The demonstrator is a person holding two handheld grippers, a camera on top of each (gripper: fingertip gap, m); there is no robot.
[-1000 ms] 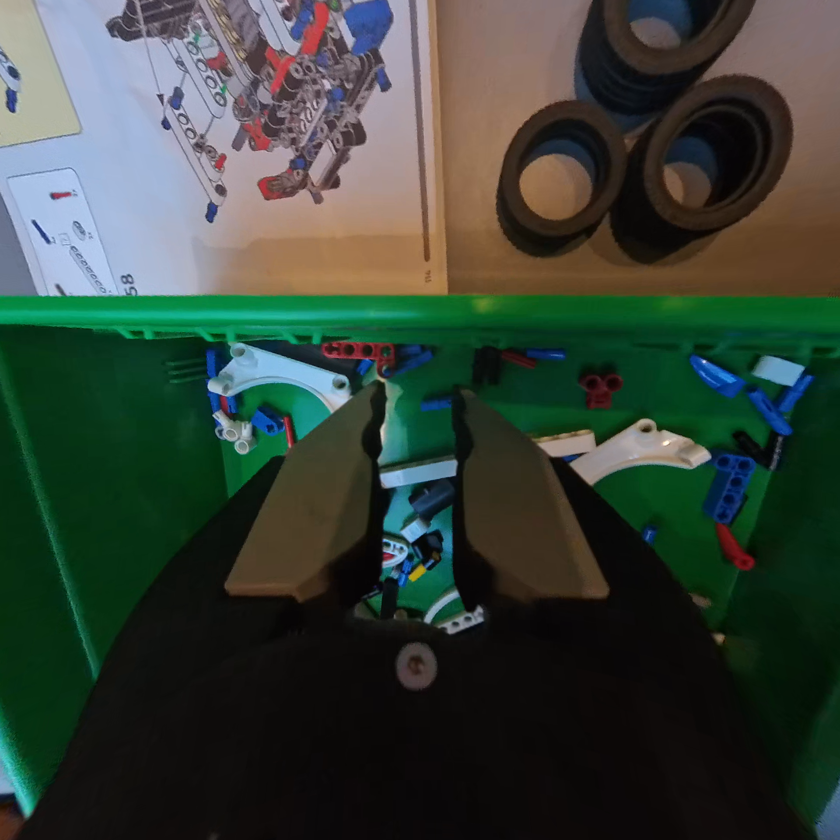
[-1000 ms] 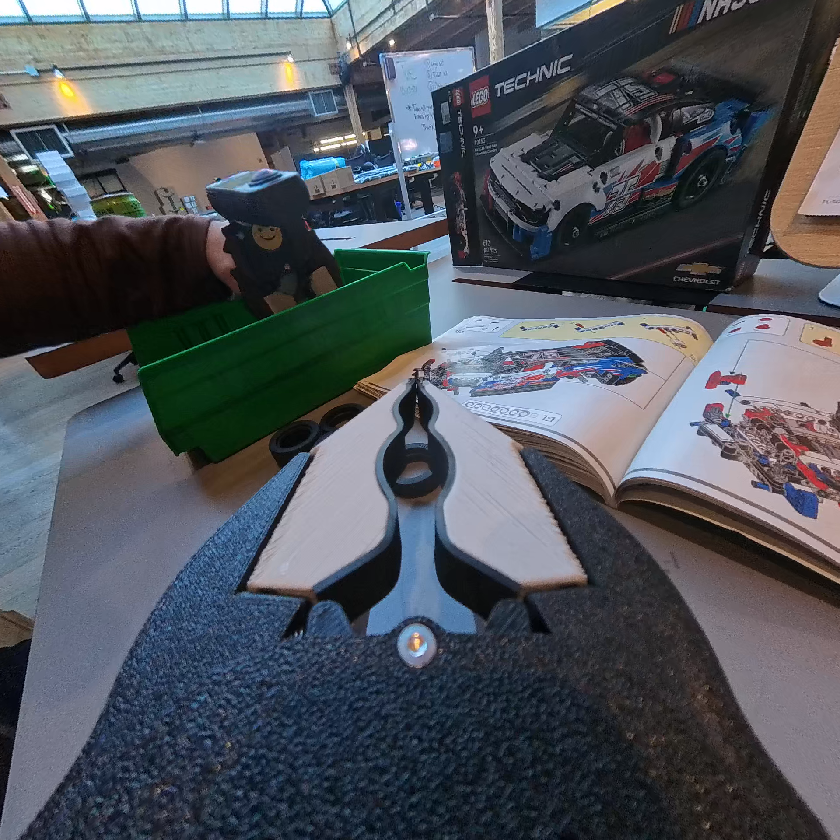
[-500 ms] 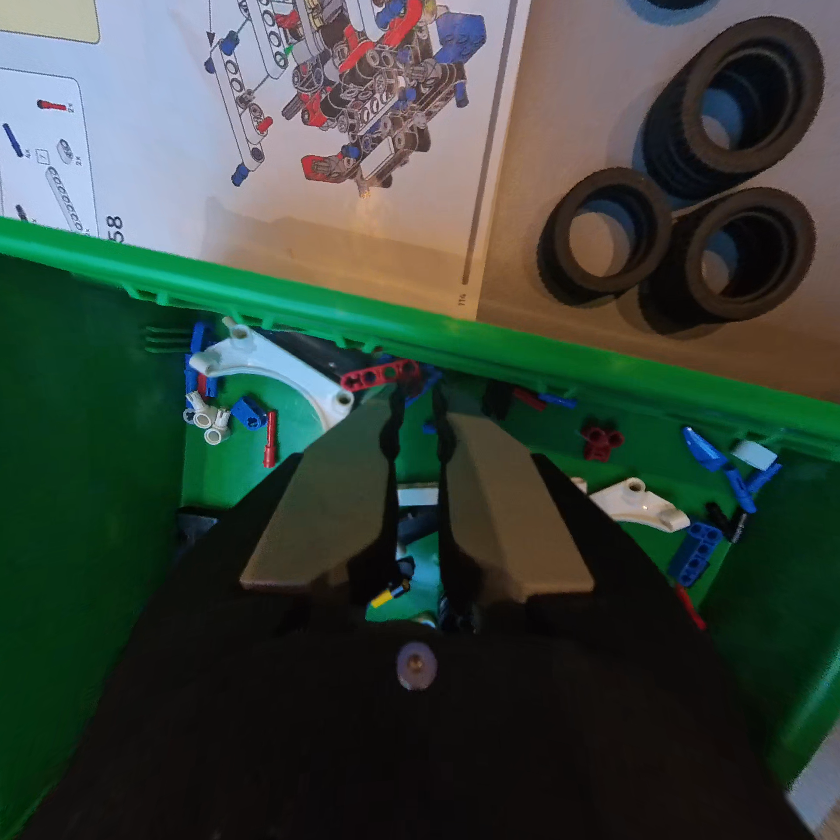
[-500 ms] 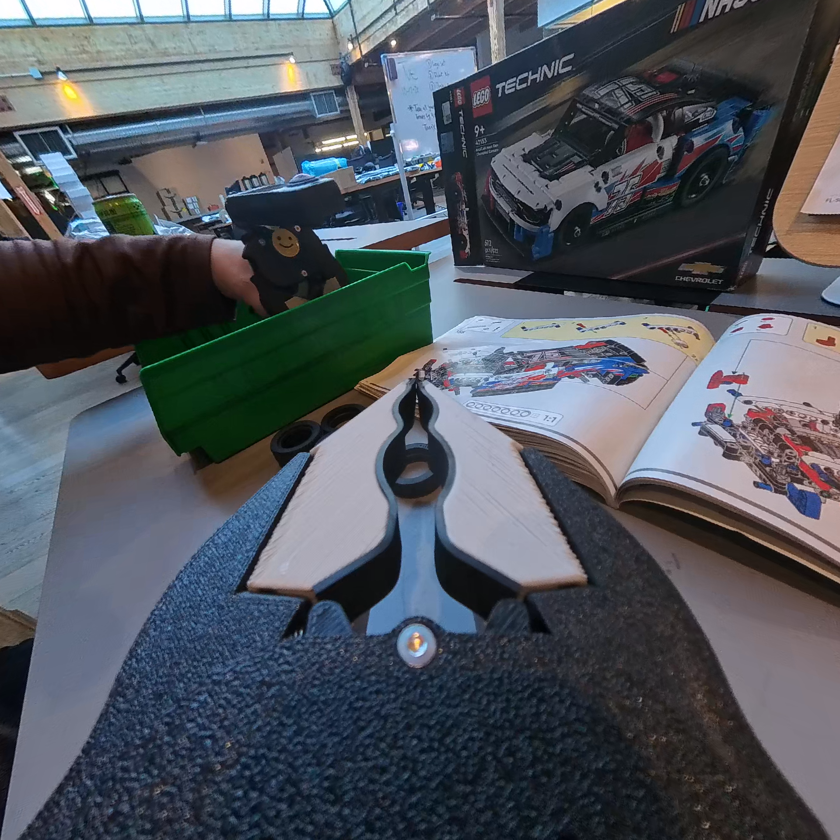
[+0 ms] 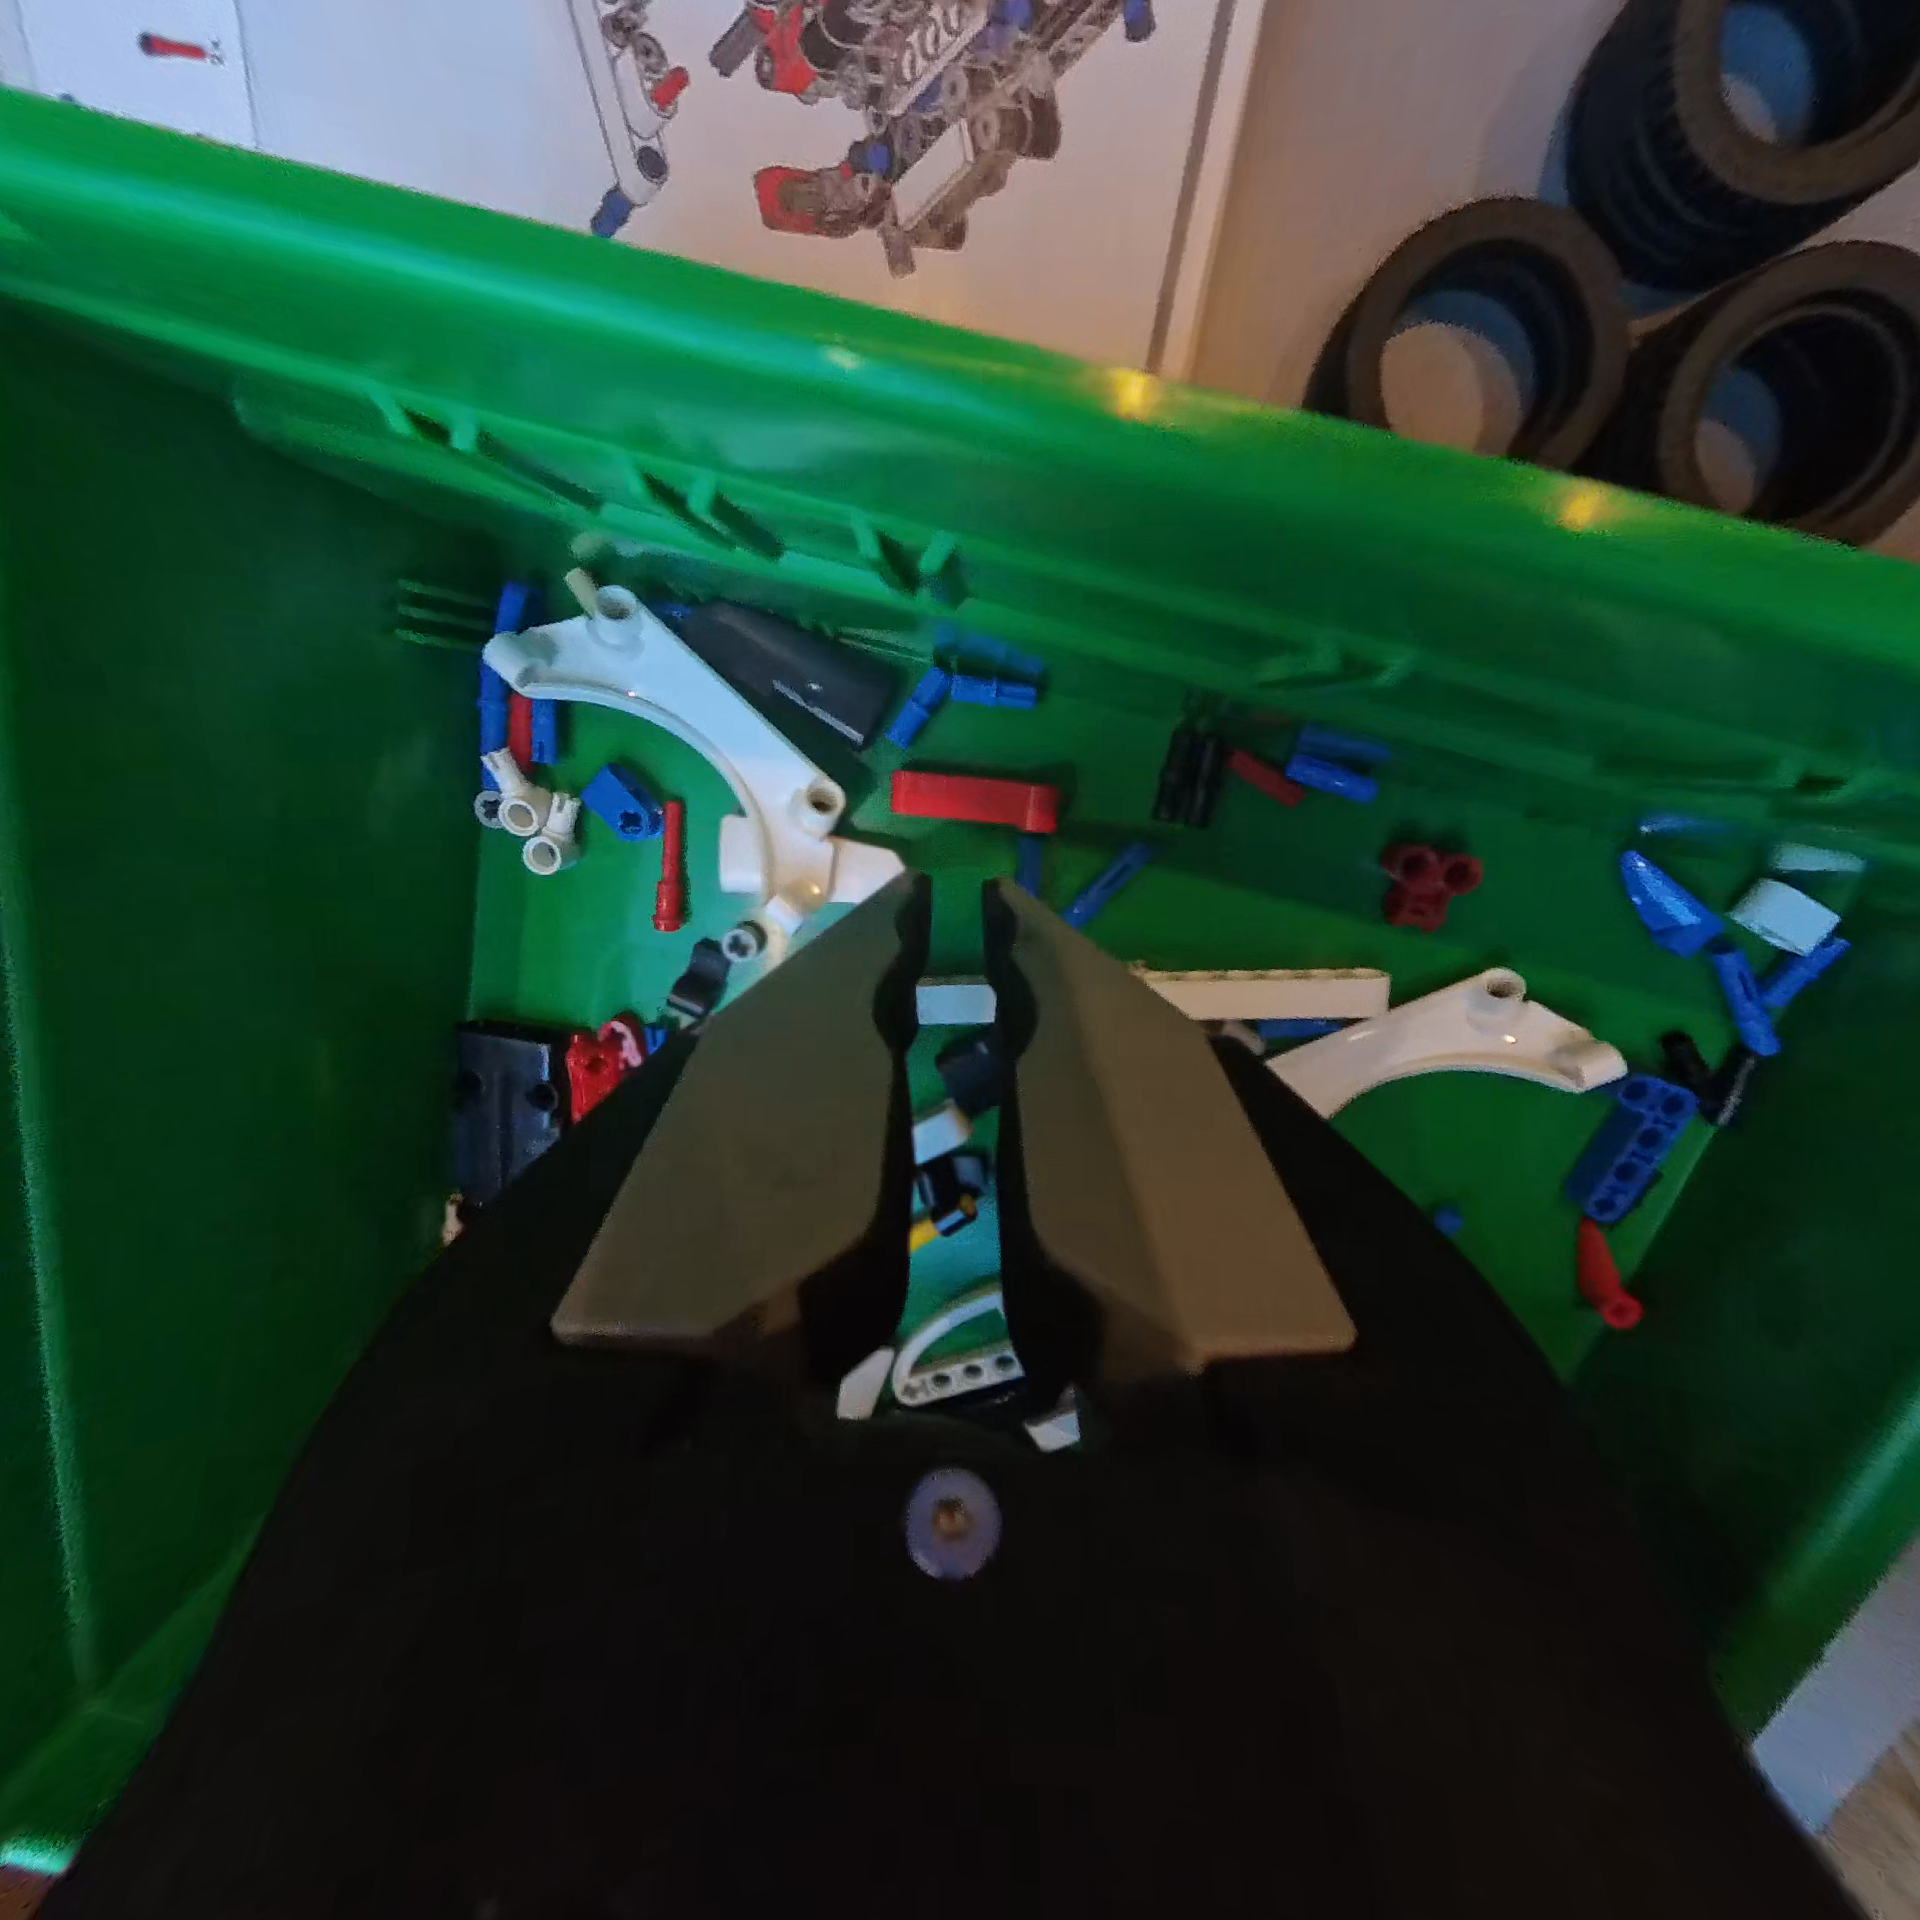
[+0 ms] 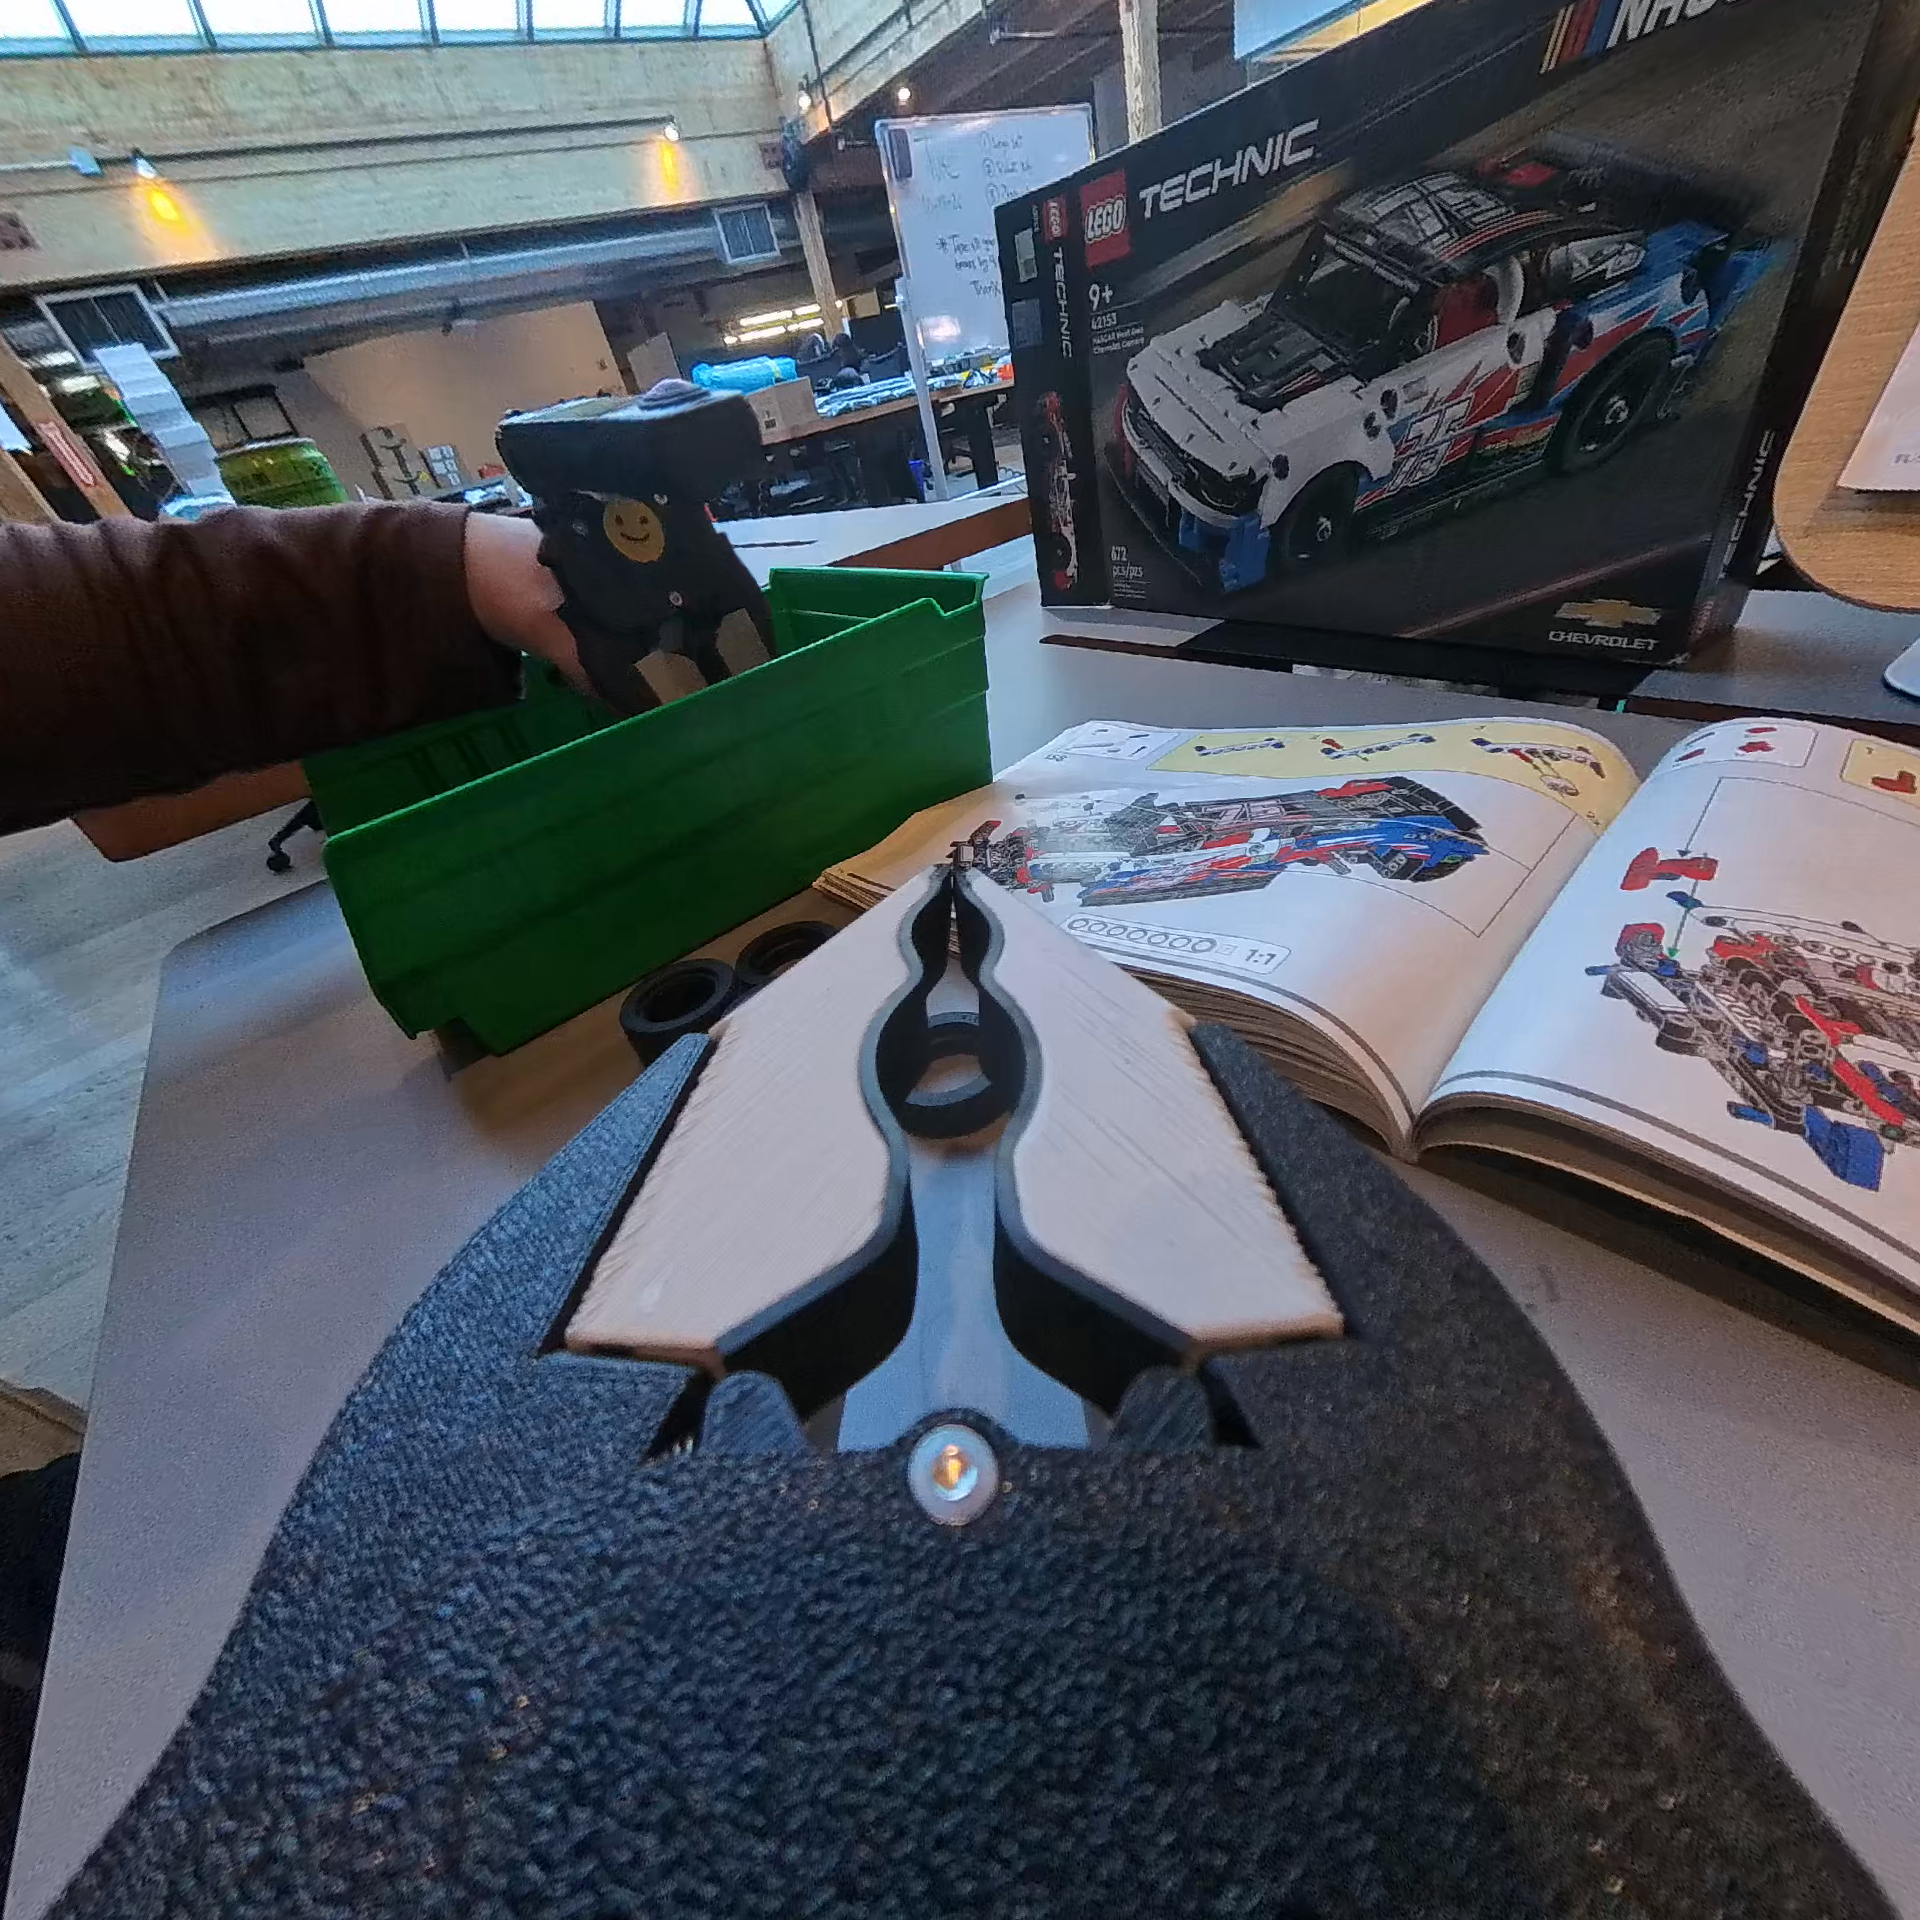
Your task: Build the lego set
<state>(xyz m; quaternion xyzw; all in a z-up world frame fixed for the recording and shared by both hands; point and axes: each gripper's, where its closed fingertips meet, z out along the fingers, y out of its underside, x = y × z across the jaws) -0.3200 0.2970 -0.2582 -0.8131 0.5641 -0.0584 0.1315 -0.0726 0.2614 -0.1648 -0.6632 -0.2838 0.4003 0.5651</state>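
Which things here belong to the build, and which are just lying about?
Part of the job:
- green bin of loose pieces
- red beam just past the left tongs
- white arches
- tyres
- open instruction book
- right tongs, shut and empty

Lying about:
- set's box
- whiteboard
- far tables

Both tongs [image 6: 951, 883] are built with tan wedge fingers [image 6: 774, 1164], black textured bodies, one silver screw; a dark brown sleeve [image 6: 229, 634] is worn.
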